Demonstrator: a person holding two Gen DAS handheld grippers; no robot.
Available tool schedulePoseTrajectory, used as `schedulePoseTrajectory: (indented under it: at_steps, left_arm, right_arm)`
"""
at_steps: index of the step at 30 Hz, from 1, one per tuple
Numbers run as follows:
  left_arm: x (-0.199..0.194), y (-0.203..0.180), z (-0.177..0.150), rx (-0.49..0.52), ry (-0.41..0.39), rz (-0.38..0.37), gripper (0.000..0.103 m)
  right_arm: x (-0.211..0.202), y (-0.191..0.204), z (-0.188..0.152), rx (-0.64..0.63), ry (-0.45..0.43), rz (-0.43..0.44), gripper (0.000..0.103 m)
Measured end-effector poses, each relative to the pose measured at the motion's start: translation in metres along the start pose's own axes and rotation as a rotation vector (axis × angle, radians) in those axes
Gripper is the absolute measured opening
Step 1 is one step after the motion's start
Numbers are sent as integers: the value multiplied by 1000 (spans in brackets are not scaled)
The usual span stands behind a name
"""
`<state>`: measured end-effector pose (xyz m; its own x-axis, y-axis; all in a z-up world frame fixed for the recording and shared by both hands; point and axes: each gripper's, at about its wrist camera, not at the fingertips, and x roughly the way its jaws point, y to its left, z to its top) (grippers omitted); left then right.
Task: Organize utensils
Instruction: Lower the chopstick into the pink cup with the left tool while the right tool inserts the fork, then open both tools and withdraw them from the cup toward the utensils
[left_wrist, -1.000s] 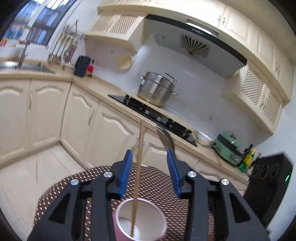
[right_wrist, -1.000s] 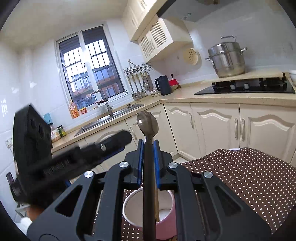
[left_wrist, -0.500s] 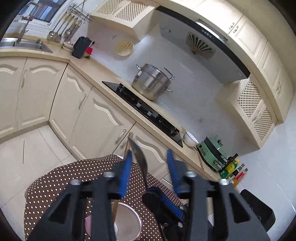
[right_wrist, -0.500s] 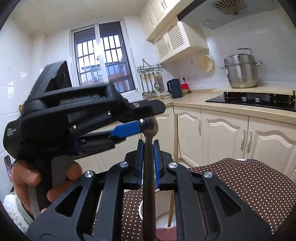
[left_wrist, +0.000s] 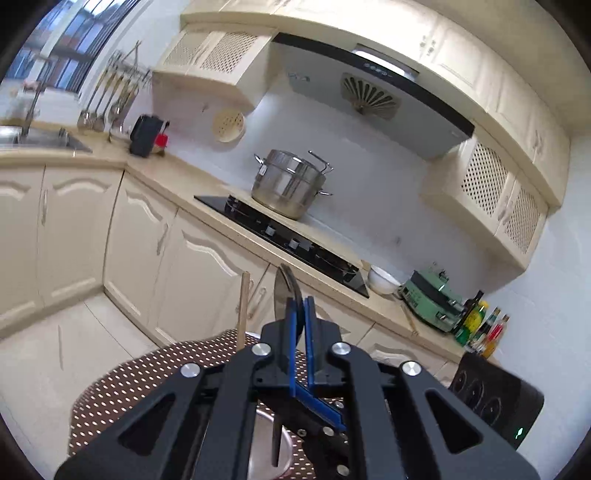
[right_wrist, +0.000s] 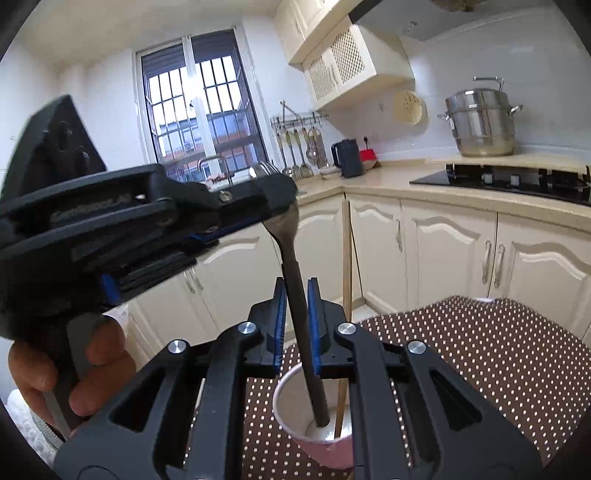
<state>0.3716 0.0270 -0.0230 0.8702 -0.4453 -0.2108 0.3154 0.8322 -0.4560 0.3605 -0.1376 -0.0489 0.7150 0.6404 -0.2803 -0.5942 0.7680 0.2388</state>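
A dark metal spoon (right_wrist: 297, 291) stands tilted with its handle end in a pink cup (right_wrist: 314, 417), white inside, on the brown dotted tablecloth (right_wrist: 480, 350). A wooden chopstick (right_wrist: 345, 277) leans in the same cup. My right gripper (right_wrist: 295, 299) is shut on the spoon's handle just above the cup. My left gripper (right_wrist: 284, 206), held by a hand (right_wrist: 96, 354), comes in from the left and is shut on the spoon's bowl. In the left wrist view the left gripper (left_wrist: 301, 310) pinches the spoon (left_wrist: 282, 291) edge-on, with the chopstick (left_wrist: 242, 306) to its left.
Cream cabinets (right_wrist: 443, 258) and a countertop run behind the table. A steel pot (right_wrist: 480, 122) sits by the black hob (right_wrist: 509, 181). A kettle (right_wrist: 347, 158), hanging utensils and a sink lie under the window. A black box with a green light (left_wrist: 495, 398) stands at right.
The left gripper has come up to the spoon's top and closed on its bowl. The spoon now leans left in the right gripper instead of standing straight.
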Motion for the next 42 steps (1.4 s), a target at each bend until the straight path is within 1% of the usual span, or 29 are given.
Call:
schedulePoseTrajectory:
  at_steps: [1,3,4,5,6,7,10,13,15,16,17,18,21,24,26,28,31,33,34,38,40,42]
  left_arm:
    - [-2,-3,-2,17,-3,8,4]
    - [-4,-5,-7,20,4,8,4]
    - [-5,-5,-9,15,11,8,4]
    - [-6,-5,-11,12,16,9,4]
    - [-7,-5,-14,10,24,15,4]
    - [-8,-6,-18,12,34,23,4]
    - [-11,-10,-28,35,55,46,4]
    - [-15,-14,-37,42,76,58,6]
    - [-20,-18,-41,48,84,77,26]
    - [-22,-19,-42,49,87,86,46]
    - [-26,-21,-44,52,80,102,51]
    - [-30,-23,-45,61,74,111,51]
    - [-38,-31,-49,103,90,153,54]
    - [-49,-38,-50,122,89,160,56]
    - [-57,-41,-51,125,89,170,61]
    - [-65,-44,-52,132,87,174,62]
    - [-77,-49,-54,140,89,191,65]
    - [-84,-53,-58,156,97,209,68]
    - [-86,-55,-63,166,109,213,71]
    - [-94,-58,-76,182,142,232,72]
    - [-100,-59,-82,182,148,220,72]
    - [-105,-61,-85,192,149,221,72]
  right_arm:
    - [-1,0,-1,3,5,-3,14]
    - [-3,-3,-5,20,24,-13,18]
    - [-4,-4,-6,26,28,-17,24]
    - [-7,-5,-9,34,34,-22,33]
    - [-9,-6,-10,40,36,-27,39]
    - [-13,-7,-13,43,34,-36,49]
    - [-19,-6,-16,42,50,-63,49]
    - [-27,-5,-19,40,64,-113,50]
    - [-33,-4,-19,45,64,-137,52]
    - [-36,-5,-19,50,63,-148,52]
    - [-41,-5,-19,58,62,-169,53]
    - [-44,-6,-19,65,61,-181,54]
    - [-55,-9,-19,87,60,-208,54]
    - [-68,-6,-18,97,55,-224,55]
    - [-75,-2,-19,90,57,-231,56]
    - [-83,2,-20,85,58,-237,56]
    - [-96,11,-22,67,63,-249,58]
    - [-102,14,-24,62,71,-253,58]
    - [-107,15,-26,61,76,-257,58]
    - [-119,20,-35,46,99,-292,59]
    - [-123,20,-40,44,115,-323,59]
    - [-128,19,-48,46,126,-328,59]
